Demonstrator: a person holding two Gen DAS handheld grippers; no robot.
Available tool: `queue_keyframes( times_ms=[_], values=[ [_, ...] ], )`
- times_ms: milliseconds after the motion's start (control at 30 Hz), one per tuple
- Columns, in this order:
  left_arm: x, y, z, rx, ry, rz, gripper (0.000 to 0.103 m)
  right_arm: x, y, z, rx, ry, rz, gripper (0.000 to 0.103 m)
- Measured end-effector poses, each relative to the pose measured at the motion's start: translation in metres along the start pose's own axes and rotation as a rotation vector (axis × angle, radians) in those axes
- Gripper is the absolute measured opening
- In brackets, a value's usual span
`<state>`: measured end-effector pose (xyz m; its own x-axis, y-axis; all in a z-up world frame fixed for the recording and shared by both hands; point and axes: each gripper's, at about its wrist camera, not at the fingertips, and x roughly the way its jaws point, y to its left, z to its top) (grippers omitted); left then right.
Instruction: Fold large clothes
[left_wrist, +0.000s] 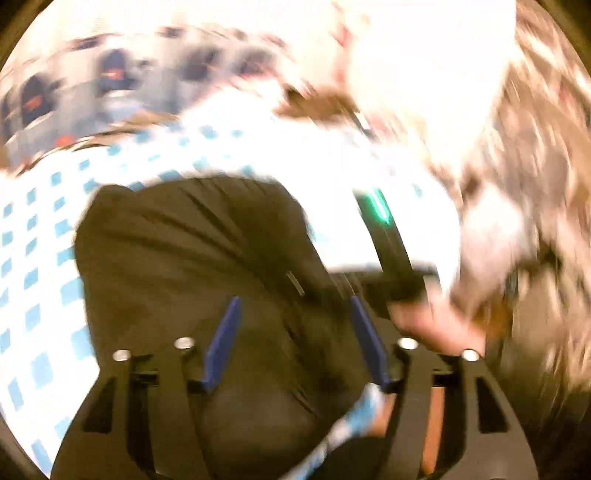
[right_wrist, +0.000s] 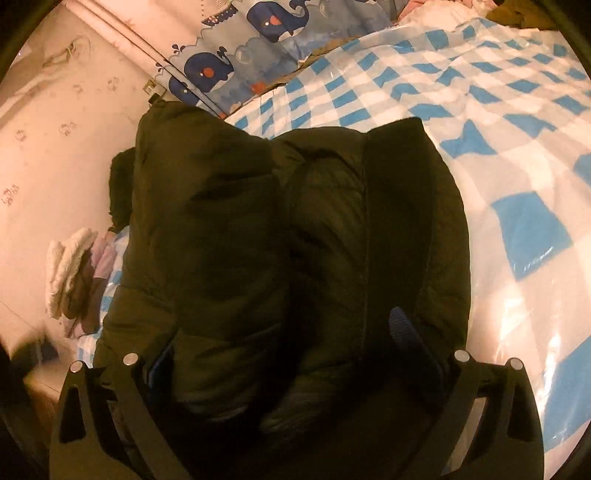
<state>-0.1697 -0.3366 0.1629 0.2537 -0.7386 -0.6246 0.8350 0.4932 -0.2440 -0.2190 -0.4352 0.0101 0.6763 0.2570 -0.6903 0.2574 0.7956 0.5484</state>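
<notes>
Left gripper (left_wrist: 295, 339) spread wide over the dark puffer jacket (left_wrist: 192, 251), blue fingers (left_wrist: 221, 343) apart, cloth bulging between them. Right gripper (right_wrist: 295, 354) likewise spread, jacket (right_wrist: 280, 229) filling its gap, whether pinched unclear. Blue-checked plastic sheet (right_wrist: 498, 155) beneath and rightward; whale-print fabric (right_wrist: 236, 62) ahead.

Blue-and-white checkered plastic sheet (right_wrist: 498, 155) covers the bed, glossy, wrinkled. Same sheet (left_wrist: 40, 258) visible in left wrist view, heavily blurred. Whale-print fabric (right_wrist: 236, 62) lies along the sheet's far edge, against the pale paw-print wall (right_wrist: 55, 147). Small stack of folded items, white fleecy one (right_wrist: 66, 269) outermost, at the bed's left edge by the wall. Far top right: more bunched fabric, too small to identify.
</notes>
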Motion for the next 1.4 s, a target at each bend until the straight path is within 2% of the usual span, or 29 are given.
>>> queue_keyframes(
  times_ms=[33, 67, 100, 133, 167, 200, 267, 300, 367, 433, 467, 567, 600, 667, 700, 833, 1067, 1200, 1233, 1267, 1400],
  values=[
    [0.002, 0.015, 0.010, -0.066, -0.047, 0.015, 0.064, 0.002, -0.001, 0.001, 0.000, 0.004, 0.000, 0.096],
    [0.012, 0.027, 0.014, -0.092, -0.054, 0.018, 0.064, 0.006, -0.004, 0.006, -0.002, 0.013, 0.002, 0.096],
    [0.025, 0.036, 0.013, -0.099, -0.027, 0.018, 0.064, 0.004, -0.004, 0.008, -0.001, 0.027, 0.003, 0.096],
    [0.052, 0.031, 0.009, -0.088, 0.036, 0.028, 0.064, 0.000, -0.006, 0.011, 0.012, 0.033, 0.004, 0.096],
    [0.063, 0.037, -0.004, -0.071, 0.091, 0.031, 0.064, -0.009, -0.010, 0.014, 0.043, 0.020, 0.010, 0.096],
    [0.069, 0.023, -0.030, -0.037, 0.139, 0.049, 0.064, -0.025, -0.015, 0.018, 0.093, -0.021, 0.018, 0.096],
    [0.083, 0.002, -0.046, 0.088, 0.144, 0.140, 0.066, -0.057, -0.013, 0.028, 0.135, -0.114, -0.024, 0.096],
    [0.084, 0.001, -0.046, 0.100, 0.147, 0.139, 0.067, -0.073, -0.003, 0.036, 0.126, -0.167, 0.035, 0.096],
    [0.089, -0.007, -0.050, 0.124, 0.150, 0.150, 0.067, -0.083, 0.017, 0.052, 0.109, -0.192, 0.139, 0.096],
    [0.096, -0.009, -0.044, 0.152, 0.153, 0.162, 0.067, -0.067, 0.036, 0.072, 0.106, -0.153, 0.348, 0.096],
    [0.100, -0.009, -0.044, 0.157, 0.153, 0.164, 0.067, -0.058, 0.039, 0.078, 0.110, -0.138, 0.369, 0.096],
    [0.106, -0.005, -0.054, 0.155, 0.148, 0.156, 0.067, -0.015, 0.029, 0.091, 0.090, -0.104, 0.318, 0.096],
    [0.107, -0.010, -0.059, 0.157, 0.146, 0.157, 0.067, 0.008, 0.010, 0.090, 0.141, -0.070, 0.281, 0.096],
    [0.108, -0.009, -0.061, 0.167, 0.146, 0.164, 0.069, 0.045, -0.025, 0.085, 0.233, -0.027, 0.303, 0.096],
    [0.110, -0.008, -0.061, 0.167, 0.146, 0.156, 0.069, 0.055, -0.039, 0.081, 0.263, -0.042, 0.320, 0.095],
    [0.120, -0.012, -0.073, 0.180, 0.155, 0.134, 0.077, 0.054, -0.038, 0.064, 0.197, -0.090, 0.276, 0.095],
    [0.111, -0.013, -0.069, 0.173, 0.172, 0.114, 0.077, 0.069, -0.057, 0.058, 0.200, -0.144, 0.280, 0.092],
    [0.093, -0.009, -0.064, 0.164, 0.123, 0.196, 0.077, 0.071, -0.054, 0.064, 0.211, -0.113, 0.263, 0.092],
    [0.095, -0.007, -0.065, 0.163, 0.130, 0.205, 0.077, 0.068, -0.050, 0.066, 0.209, -0.104, 0.231, 0.092],
    [0.102, -0.004, -0.070, 0.169, 0.155, 0.219, 0.077, 0.056, -0.041, 0.067, 0.184, -0.112, 0.150, 0.094],
    [0.105, -0.003, -0.080, 0.199, 0.154, 0.240, 0.078, 0.008, -0.006, 0.058, 0.005, -0.257, -0.099, 0.096]
  ],
)
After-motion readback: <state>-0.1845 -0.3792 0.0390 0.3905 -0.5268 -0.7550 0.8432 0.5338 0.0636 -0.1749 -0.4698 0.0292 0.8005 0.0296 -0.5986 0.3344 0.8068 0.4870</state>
